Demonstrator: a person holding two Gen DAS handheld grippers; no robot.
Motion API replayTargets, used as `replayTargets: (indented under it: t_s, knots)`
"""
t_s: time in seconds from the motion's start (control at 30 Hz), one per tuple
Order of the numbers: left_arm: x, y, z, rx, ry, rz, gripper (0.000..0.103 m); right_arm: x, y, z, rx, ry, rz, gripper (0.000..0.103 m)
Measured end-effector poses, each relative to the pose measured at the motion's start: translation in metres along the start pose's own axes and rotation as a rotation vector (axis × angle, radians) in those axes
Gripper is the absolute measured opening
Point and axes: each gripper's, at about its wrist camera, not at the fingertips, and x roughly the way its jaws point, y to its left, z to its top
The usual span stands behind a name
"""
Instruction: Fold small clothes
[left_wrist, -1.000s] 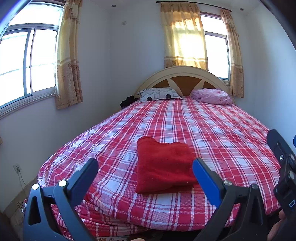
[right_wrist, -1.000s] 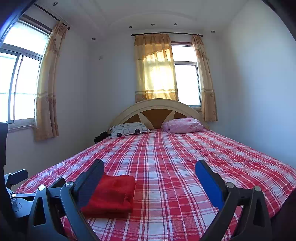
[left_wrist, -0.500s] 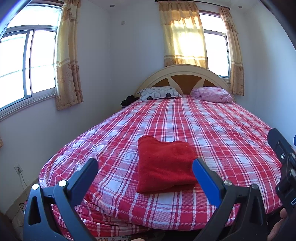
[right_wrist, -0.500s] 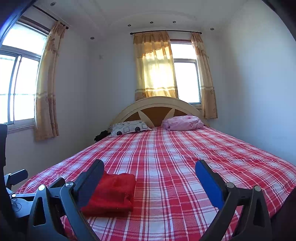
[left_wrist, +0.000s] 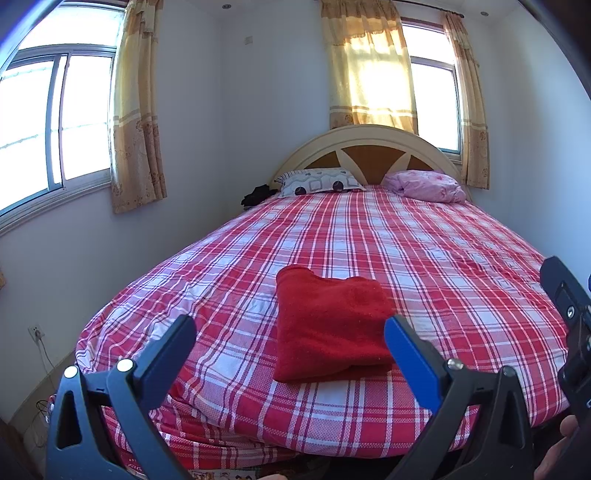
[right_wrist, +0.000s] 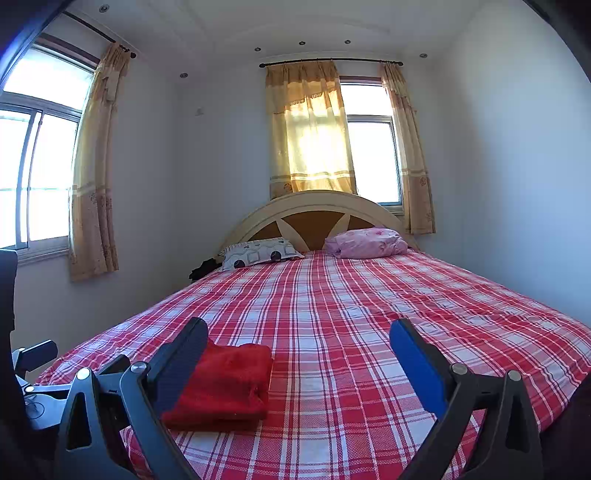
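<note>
Left wrist view: the left gripper is held off the near edge of the bed, its fingers spread wide and holding nothing. Framed between them, a red garment lies on the plaid cover near the foot of the bed as a compact folded rectangle. At the far right edge, part of the other gripper's body and a bit of a hand show. I judge the folding of this piece finished; the next move would call for setting it aside or fetching another garment, though none is in sight.

Right wrist view: the right gripper likewise hangs free, fingers wide apart and empty. The red garment sits low left, partly behind the left finger, touched by nothing.

The bed is covered in red-and-white checks, fairly smooth. At its head stand an arched headboard, a patterned pillow and a pink bundle. Yellow curtains hang at sunlit windows; the walls are plain white.
</note>
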Motion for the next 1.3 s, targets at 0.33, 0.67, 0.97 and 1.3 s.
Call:
replayTargets:
  t_s: [0.33,0.67,0.97,1.3]
  knots:
    - [0.0006,0.0011,0.0001,-0.001,0.002,-0.001,0.103,0.0052,-0.0001,-0.0021,0.003,0.013,0.002,0.099]
    - [0.0039,0.0029,-0.0011,-0.005,0.01,0.009,0.103,0.0057,-0.0002,-0.0014,0.001,0.016,0.004,0.099]
    - [0.0058,0.0054,-0.0008,-0.013,0.014,0.013,0.103,0.0058,0.0,-0.0014,0.001,0.018,0.005,0.099]
    - [0.0096,0.006,-0.0024,-0.021,0.038,-0.002,0.103,0.006,-0.0007,-0.0034,0.003,0.021,0.006,0.099]
